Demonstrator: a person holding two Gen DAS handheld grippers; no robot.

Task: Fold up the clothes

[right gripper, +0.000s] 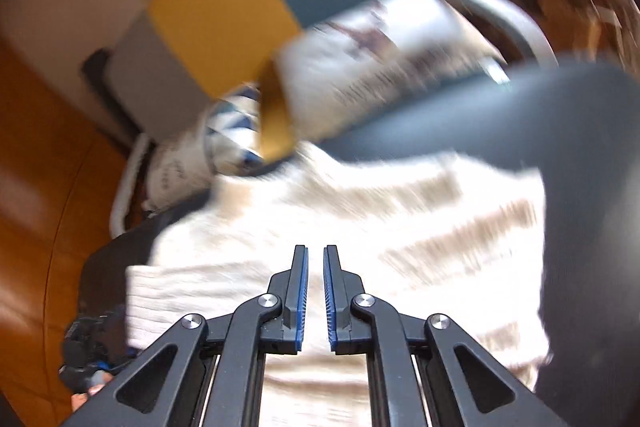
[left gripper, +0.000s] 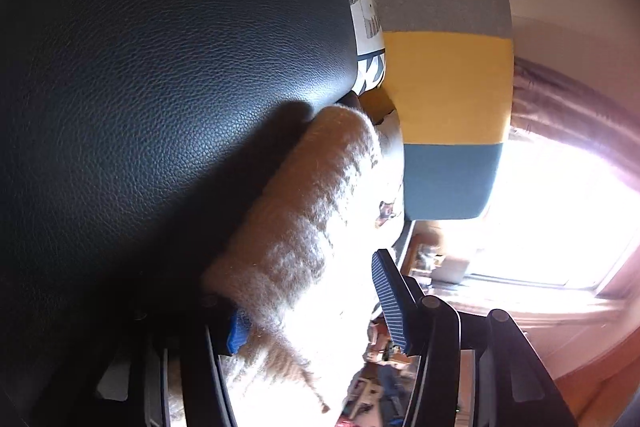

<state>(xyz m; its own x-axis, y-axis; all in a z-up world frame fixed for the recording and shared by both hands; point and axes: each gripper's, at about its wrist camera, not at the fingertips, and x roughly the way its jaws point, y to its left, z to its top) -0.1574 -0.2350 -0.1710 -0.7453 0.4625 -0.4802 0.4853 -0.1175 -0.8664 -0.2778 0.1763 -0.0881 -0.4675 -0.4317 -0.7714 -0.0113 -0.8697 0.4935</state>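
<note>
Crowding the black leather seat (left gripper: 160, 87), striped cushions (left gripper: 444, 87) leave little free room near its far edge. The left tool (left gripper: 316, 311) clamps a fold of the fuzzy cream sweater (left gripper: 304, 227) between its blue pads. The right tool (right gripper: 315, 291) hovers over the sweater (right gripper: 360, 227), jaws narrow, gripping nothing.

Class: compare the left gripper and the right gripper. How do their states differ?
The left gripper has fuzzy cream knitwear between its fingers; the right gripper holds nothing. The left fingers stand wide apart; the right fingers sit nearly together, a narrow gap showing. Both have blue ribbed pads.
</note>
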